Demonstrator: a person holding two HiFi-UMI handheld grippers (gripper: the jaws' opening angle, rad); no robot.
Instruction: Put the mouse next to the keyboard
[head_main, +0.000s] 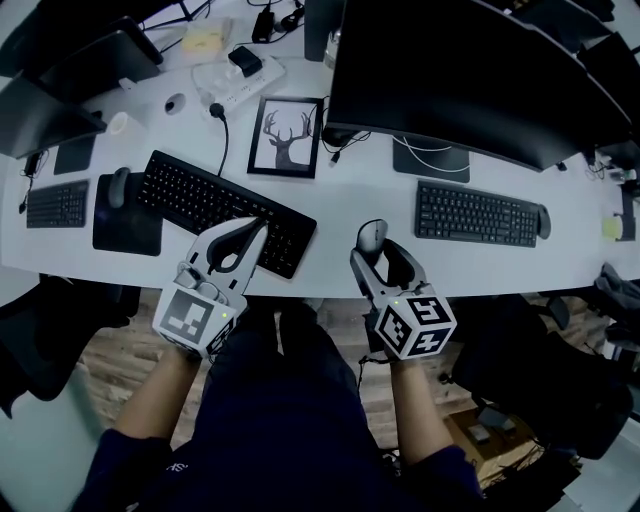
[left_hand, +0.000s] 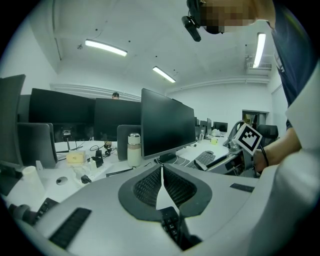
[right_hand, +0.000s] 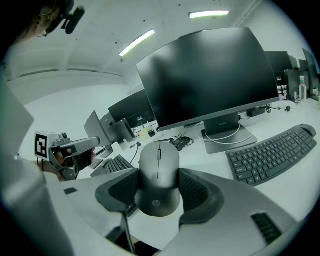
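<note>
Grey oval plastic mouse was pinched in right gripper, just right of the black rectangular keyboard; left gripper, jaws pressed together, hovered over that keyboard.

Grey left tongs and right tongs, black ribbed pads, black-and-white marker cubes, dark sleeves

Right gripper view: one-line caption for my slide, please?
Right gripper clamped on a grey mouse, with a monitor and keyboard beyond.
</note>
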